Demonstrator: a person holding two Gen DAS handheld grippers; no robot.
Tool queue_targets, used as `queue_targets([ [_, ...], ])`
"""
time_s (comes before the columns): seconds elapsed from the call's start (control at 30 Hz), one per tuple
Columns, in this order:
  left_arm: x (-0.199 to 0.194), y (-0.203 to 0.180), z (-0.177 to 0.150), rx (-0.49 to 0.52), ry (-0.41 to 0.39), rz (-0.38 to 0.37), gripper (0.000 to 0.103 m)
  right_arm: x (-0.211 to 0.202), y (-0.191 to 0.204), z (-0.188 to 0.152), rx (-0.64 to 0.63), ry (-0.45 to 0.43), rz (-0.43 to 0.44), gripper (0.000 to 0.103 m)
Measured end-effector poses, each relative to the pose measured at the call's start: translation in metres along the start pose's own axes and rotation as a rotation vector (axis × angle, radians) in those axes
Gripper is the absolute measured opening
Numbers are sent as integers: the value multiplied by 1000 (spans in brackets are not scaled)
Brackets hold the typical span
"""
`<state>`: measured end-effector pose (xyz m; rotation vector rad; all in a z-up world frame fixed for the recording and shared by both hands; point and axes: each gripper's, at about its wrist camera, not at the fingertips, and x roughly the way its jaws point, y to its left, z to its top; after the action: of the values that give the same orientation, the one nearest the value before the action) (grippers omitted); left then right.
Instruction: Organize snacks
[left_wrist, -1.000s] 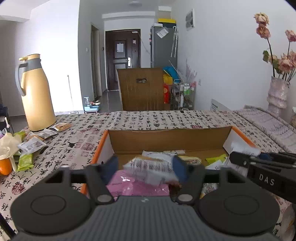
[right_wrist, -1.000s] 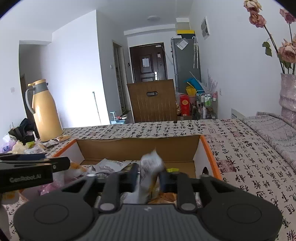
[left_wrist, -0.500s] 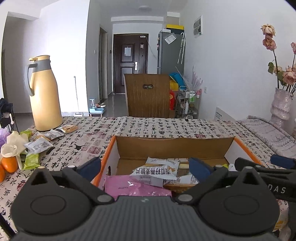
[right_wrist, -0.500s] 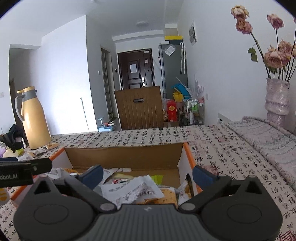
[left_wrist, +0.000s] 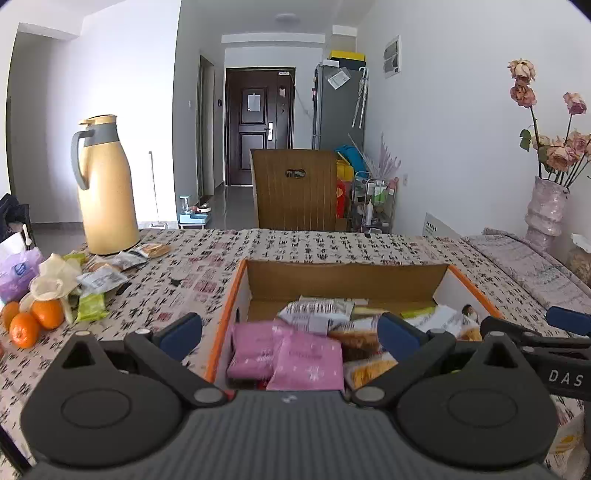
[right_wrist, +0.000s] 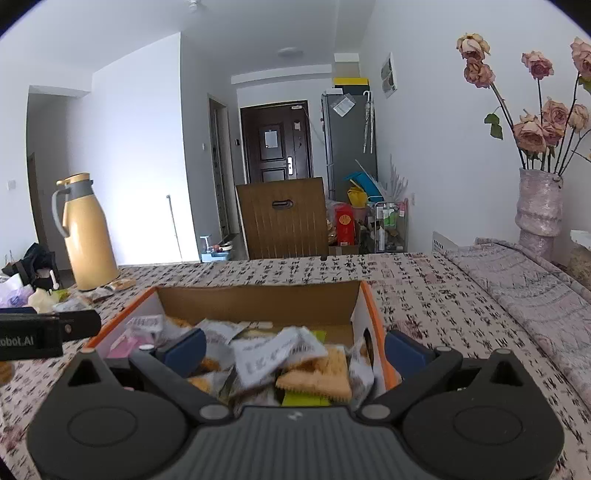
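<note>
Surroundings: I see a yellow thermos jug (left_wrist: 105, 186) at the far left of the tabletop (left_wrist: 295, 247), with loose packets (left_wrist: 99, 277) and oranges (left_wrist: 35, 321) in front of it; a vase of dried roses (left_wrist: 546, 214) stands far right.
In the way: nothing lies between my fingers and the box.
Snacks: the cardboard box (left_wrist: 347, 280) holds pink packets (left_wrist: 295, 354), a white printed packet (right_wrist: 273, 354) and crackers (right_wrist: 317, 376).
Left hand-held gripper (left_wrist: 290, 332): spread wide over the box's left wall, holding nothing.
Right hand-held gripper (right_wrist: 295, 349): spread wide, nothing held, straddling the box's right wall.
Writing: "DAS" and "obot.AI" on the gripper bodies; packet print too blurred for me.
</note>
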<state>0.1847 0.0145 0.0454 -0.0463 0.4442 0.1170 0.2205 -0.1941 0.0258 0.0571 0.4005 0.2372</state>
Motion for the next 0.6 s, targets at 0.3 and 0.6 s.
queue_targets([
  [0.3,-39,8,-24,7,24,-5,103,-43,4,-27,4,35,14,103],
  [0.6,-66,11,-54,23,74,-23,103,-73,6,-53,4,78,21,103],
])
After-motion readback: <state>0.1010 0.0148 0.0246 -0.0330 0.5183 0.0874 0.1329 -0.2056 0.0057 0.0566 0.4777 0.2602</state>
